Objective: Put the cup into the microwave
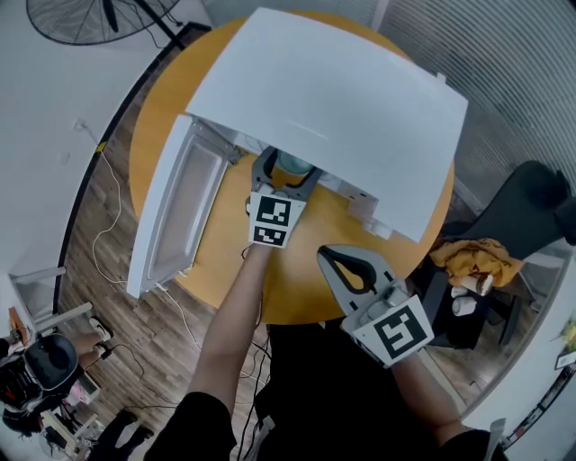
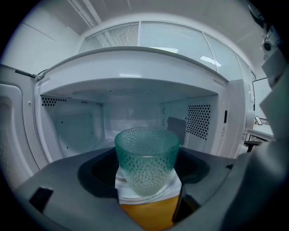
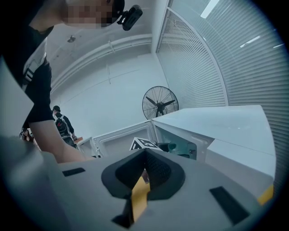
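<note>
A teal dotted glass cup [image 2: 146, 162] sits between the jaws of my left gripper [image 2: 146, 191], which is shut on its lower sides. The cup hangs at the mouth of the white microwave [image 2: 135, 67], just above its front lip. Behind it the cavity looks empty. In the head view the left gripper [image 1: 286, 176] reaches under the microwave's [image 1: 342, 99] front edge, and only the cup's rim [image 1: 293, 164] shows. The microwave door [image 1: 180, 207] swings open to the left. My right gripper [image 1: 346, 266] is shut and empty, held back over the table's near edge [image 3: 144, 180].
The microwave stands on a round orange table [image 1: 297, 279]. A standing fan [image 1: 81, 18] is at the far left, and a dark chair with a yellow cloth [image 1: 477, 257] is on the right. A white cable trails over the wooden floor [image 1: 103, 230]. A person stands far off [image 3: 61, 122].
</note>
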Demonstrator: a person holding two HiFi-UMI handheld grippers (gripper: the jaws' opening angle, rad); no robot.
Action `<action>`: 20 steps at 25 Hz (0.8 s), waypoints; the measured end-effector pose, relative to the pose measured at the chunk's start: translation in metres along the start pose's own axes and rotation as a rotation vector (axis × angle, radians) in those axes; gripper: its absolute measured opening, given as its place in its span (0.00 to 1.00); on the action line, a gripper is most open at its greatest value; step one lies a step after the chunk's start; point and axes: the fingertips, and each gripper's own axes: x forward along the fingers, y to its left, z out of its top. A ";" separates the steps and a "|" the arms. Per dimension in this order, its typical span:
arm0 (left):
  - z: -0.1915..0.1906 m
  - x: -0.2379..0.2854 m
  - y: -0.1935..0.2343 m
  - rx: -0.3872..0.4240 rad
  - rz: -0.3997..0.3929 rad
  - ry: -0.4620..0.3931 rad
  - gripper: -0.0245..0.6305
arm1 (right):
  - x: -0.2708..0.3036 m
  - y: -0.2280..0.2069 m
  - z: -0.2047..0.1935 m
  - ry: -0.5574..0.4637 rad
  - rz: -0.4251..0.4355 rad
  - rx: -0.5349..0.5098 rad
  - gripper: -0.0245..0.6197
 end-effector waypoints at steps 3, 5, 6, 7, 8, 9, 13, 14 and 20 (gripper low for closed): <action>-0.004 0.007 -0.003 0.002 -0.008 0.008 0.59 | -0.001 0.000 -0.002 0.004 -0.009 0.011 0.05; -0.006 0.010 -0.004 0.006 -0.012 0.010 0.59 | -0.002 -0.001 -0.002 0.005 -0.013 0.014 0.05; -0.007 0.012 -0.004 0.007 -0.012 0.010 0.59 | -0.003 -0.001 -0.002 0.005 -0.014 0.013 0.05; -0.007 0.013 -0.004 0.007 -0.011 0.009 0.59 | -0.003 -0.001 -0.003 0.004 -0.015 0.013 0.05; -0.007 0.014 -0.004 0.007 -0.009 0.008 0.59 | -0.003 -0.001 -0.003 0.004 -0.016 0.013 0.05; -0.006 0.015 -0.003 0.006 -0.007 0.006 0.59 | -0.004 -0.001 -0.003 0.004 -0.017 0.015 0.05; -0.006 0.020 0.000 0.008 0.001 0.003 0.59 | -0.005 -0.001 -0.003 0.003 -0.021 0.020 0.05; -0.005 0.022 0.001 0.008 0.003 0.002 0.59 | -0.005 -0.001 -0.003 0.003 -0.021 0.018 0.05; 0.000 0.034 0.011 0.019 0.017 -0.009 0.59 | -0.009 -0.002 -0.001 -0.001 -0.024 0.012 0.05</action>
